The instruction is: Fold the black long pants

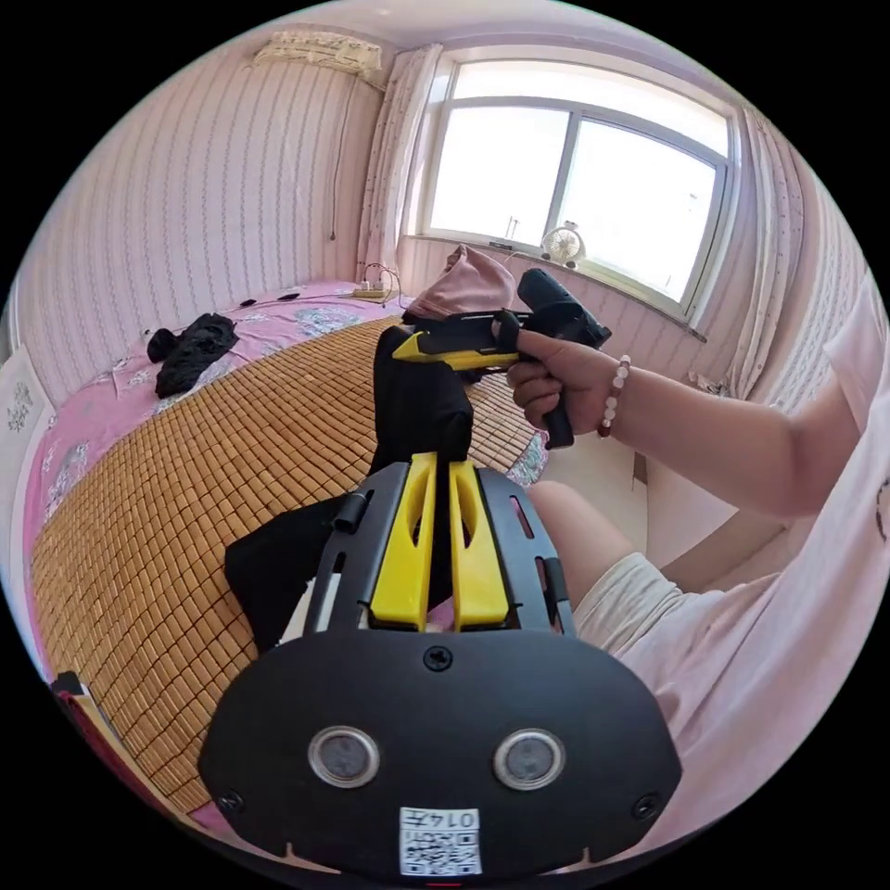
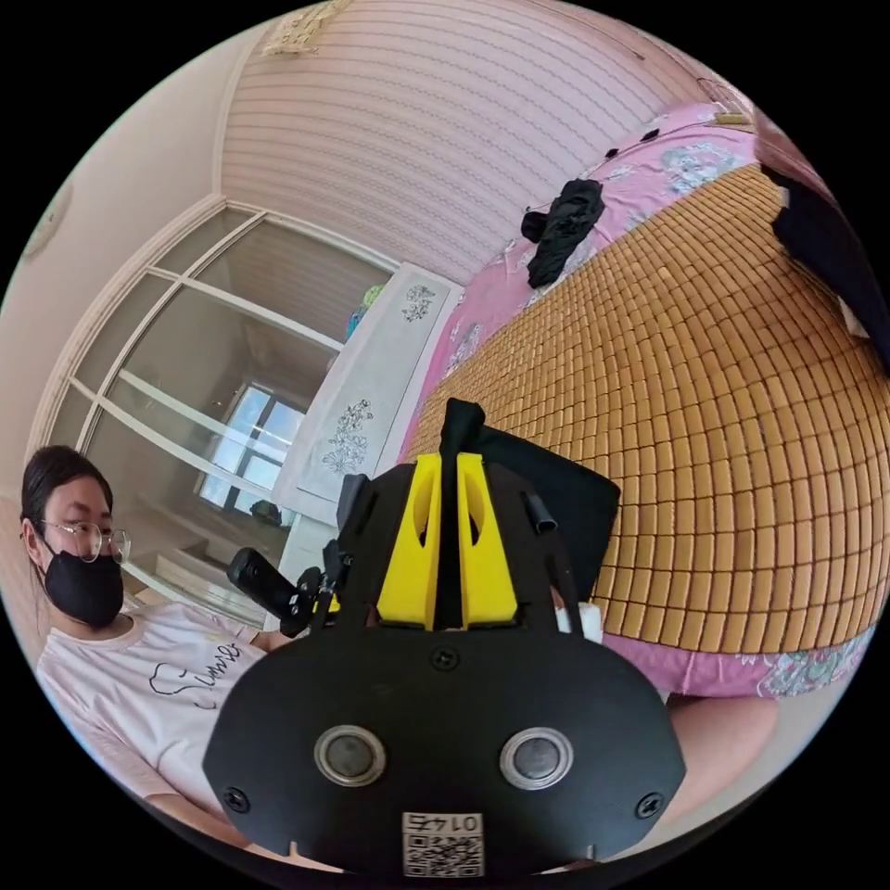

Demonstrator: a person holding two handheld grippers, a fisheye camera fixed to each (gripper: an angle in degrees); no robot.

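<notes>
Both tongs (image 1: 442,461) (image 2: 448,456) seemingly clamping black pants (image 1: 413,408).

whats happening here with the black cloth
A person holds the black long pants up above a bed covered by a woven mat, one tool in each hand. The left tool and the right tool are both shut on the fabric. Another dark garment lies on the pink sheet farther off.

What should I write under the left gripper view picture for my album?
Both grippers, left gripper and right gripper, pinch the black pants above a bamboo mat.
</notes>
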